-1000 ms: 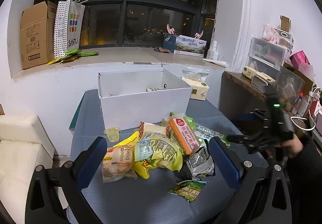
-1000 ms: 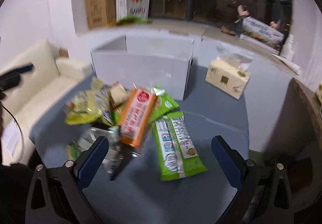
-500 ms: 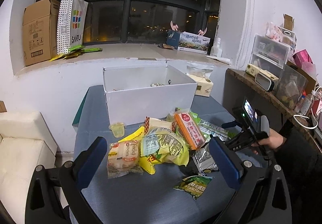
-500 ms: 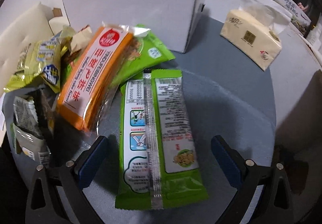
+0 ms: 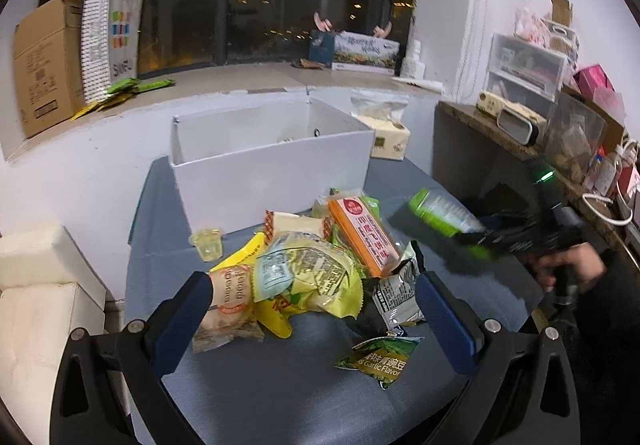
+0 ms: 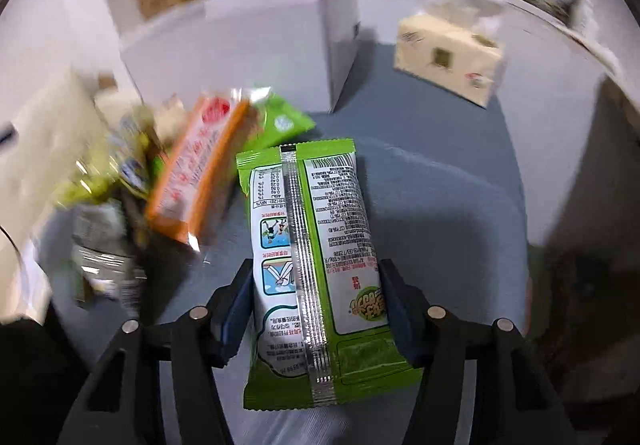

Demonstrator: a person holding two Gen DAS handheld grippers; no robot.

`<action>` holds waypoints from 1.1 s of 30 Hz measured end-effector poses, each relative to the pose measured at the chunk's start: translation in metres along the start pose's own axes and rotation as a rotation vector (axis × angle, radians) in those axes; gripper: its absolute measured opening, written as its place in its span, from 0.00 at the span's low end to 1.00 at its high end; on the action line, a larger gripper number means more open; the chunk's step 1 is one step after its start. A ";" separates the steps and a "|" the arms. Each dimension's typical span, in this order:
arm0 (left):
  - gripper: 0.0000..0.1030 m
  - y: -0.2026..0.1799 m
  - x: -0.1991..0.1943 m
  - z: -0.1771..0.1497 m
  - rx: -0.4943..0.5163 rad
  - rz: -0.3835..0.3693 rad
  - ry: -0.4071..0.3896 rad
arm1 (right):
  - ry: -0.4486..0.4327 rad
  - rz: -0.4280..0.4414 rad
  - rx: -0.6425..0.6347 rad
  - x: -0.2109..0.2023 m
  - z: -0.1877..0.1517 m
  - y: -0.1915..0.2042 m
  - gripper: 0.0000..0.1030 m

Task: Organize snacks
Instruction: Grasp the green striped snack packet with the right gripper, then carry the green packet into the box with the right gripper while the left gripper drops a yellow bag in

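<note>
Green snack packet (image 6: 316, 257): flat foil pillow pack, back seam up, judged light, soft and slick, contents likely crushable. It is pinched across its lower half between the pads of the right gripper (image 6: 318, 309), whose jaws have just been closing and are now clamped on both long edges. From the left wrist view it appears lifted clear of the grey table (image 5: 280, 385), tilted toward the white box (image 5: 272, 181). Grip across the width is judged sound; squeezing harder risks buckling. Left gripper (image 5: 316, 319) is wide open, empty, held over the snack pile (image 5: 308, 277). Orange packet (image 6: 196, 173) lies just beside.
</note>
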State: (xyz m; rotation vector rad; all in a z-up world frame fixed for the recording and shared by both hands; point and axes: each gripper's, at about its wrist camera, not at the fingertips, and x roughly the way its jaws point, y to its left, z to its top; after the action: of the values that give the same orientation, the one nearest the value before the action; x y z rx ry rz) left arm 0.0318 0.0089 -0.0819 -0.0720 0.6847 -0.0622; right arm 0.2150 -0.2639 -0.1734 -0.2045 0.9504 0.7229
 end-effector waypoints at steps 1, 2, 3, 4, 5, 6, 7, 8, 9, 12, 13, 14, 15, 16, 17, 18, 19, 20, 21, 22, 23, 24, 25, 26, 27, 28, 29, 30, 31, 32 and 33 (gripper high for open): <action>1.00 -0.002 0.003 0.001 0.013 -0.002 0.004 | -0.024 0.014 0.030 -0.008 -0.001 -0.004 0.62; 1.00 -0.004 0.008 0.002 0.029 -0.010 0.014 | -0.068 0.046 0.077 -0.022 -0.006 -0.007 0.62; 1.00 -0.005 0.016 0.005 0.043 -0.016 0.034 | -0.124 0.080 0.123 -0.039 -0.011 -0.009 0.62; 1.00 -0.005 0.022 0.007 0.048 -0.015 0.048 | -0.162 0.098 0.149 -0.052 -0.016 -0.010 0.62; 1.00 -0.005 0.025 0.008 0.053 -0.018 0.056 | -0.186 0.106 0.160 -0.060 -0.017 -0.008 0.62; 1.00 -0.005 0.033 0.010 0.062 -0.038 0.070 | -0.230 0.109 0.173 -0.075 -0.022 -0.005 0.62; 1.00 -0.004 0.039 0.012 0.065 -0.054 0.084 | -0.252 0.110 0.177 -0.083 -0.022 -0.002 0.62; 1.00 -0.002 0.049 0.015 0.069 -0.066 0.107 | -0.298 0.119 0.182 -0.098 -0.027 0.003 0.62; 1.00 0.000 0.057 0.016 0.071 -0.073 0.122 | -0.334 0.131 0.187 -0.108 -0.027 0.006 0.62; 1.00 0.006 0.084 0.021 0.074 -0.095 0.192 | -0.400 0.162 0.190 -0.124 -0.030 0.021 0.62; 1.00 0.007 0.092 0.021 0.076 -0.109 0.212 | -0.407 0.159 0.182 -0.124 -0.029 0.025 0.62; 1.00 0.009 0.101 0.022 0.074 -0.120 0.241 | -0.405 0.155 0.164 -0.124 -0.027 0.028 0.62; 1.00 0.010 0.109 0.023 0.068 -0.125 0.266 | -0.403 0.148 0.144 -0.125 -0.025 0.034 0.62; 1.00 0.012 0.116 0.022 0.059 -0.132 0.289 | -0.405 0.143 0.132 -0.126 -0.023 0.039 0.62; 1.00 0.013 0.120 0.022 0.052 -0.136 0.299 | -0.399 0.152 0.127 -0.126 -0.023 0.041 0.62; 1.00 0.014 0.123 0.022 0.038 -0.138 0.305 | -0.398 0.155 0.126 -0.124 -0.021 0.038 0.62; 1.00 0.015 0.125 0.022 0.028 -0.142 0.306 | -0.399 0.154 0.127 -0.124 -0.020 0.038 0.62; 1.00 0.015 0.125 0.022 0.021 -0.146 0.307 | -0.392 0.160 0.126 -0.122 -0.020 0.039 0.62; 0.99 0.016 0.125 0.022 0.016 -0.150 0.304 | -0.390 0.161 0.126 -0.120 -0.020 0.039 0.62; 0.99 0.016 0.125 0.022 0.018 -0.154 0.304 | -0.389 0.160 0.129 -0.119 -0.021 0.038 0.62; 0.97 0.015 0.126 0.021 0.023 -0.149 0.306 | -0.383 0.169 0.132 -0.117 -0.021 0.038 0.62; 0.91 0.015 0.126 0.021 0.023 -0.128 0.303 | -0.382 0.169 0.133 -0.115 -0.021 0.038 0.62; 0.86 0.017 0.127 0.021 0.024 -0.121 0.306 | -0.377 0.165 0.133 -0.114 -0.021 0.039 0.62; 0.77 0.019 0.129 0.020 0.016 -0.121 0.312 | -0.372 0.169 0.131 -0.114 -0.022 0.040 0.62; 0.66 0.022 0.128 0.019 0.001 -0.130 0.310 | -0.372 0.171 0.131 -0.113 -0.022 0.041 0.62; 0.61 0.025 0.128 0.018 -0.014 -0.135 0.308 | -0.372 0.172 0.131 -0.113 -0.022 0.041 0.62; 0.55 0.027 0.126 0.017 -0.027 -0.128 0.300 | -0.372 0.173 0.128 -0.113 -0.022 0.042 0.62; 0.46 0.028 0.124 0.017 -0.030 -0.120 0.291 | -0.372 0.174 0.126 -0.113 -0.021 0.043 0.62; 0.46 0.028 0.121 0.016 -0.031 -0.123 0.282 | -0.373 0.174 0.124 -0.113 -0.022 0.044 0.62; 0.44 0.028 0.119 0.015 -0.030 -0.126 0.276 | -0.369 0.176 0.118 -0.112 -0.021 0.046 0.62; 0.41 0.027 0.116 0.014 -0.027 -0.123 0.272 | -0.368 0.171 0.116 -0.113 -0.022 0.048 0.62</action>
State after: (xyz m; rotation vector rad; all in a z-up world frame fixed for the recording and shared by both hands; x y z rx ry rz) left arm 0.1308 0.0274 -0.1465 -0.1332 0.9523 -0.1832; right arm 0.1277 -0.2914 -0.0894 0.1120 0.6594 0.8263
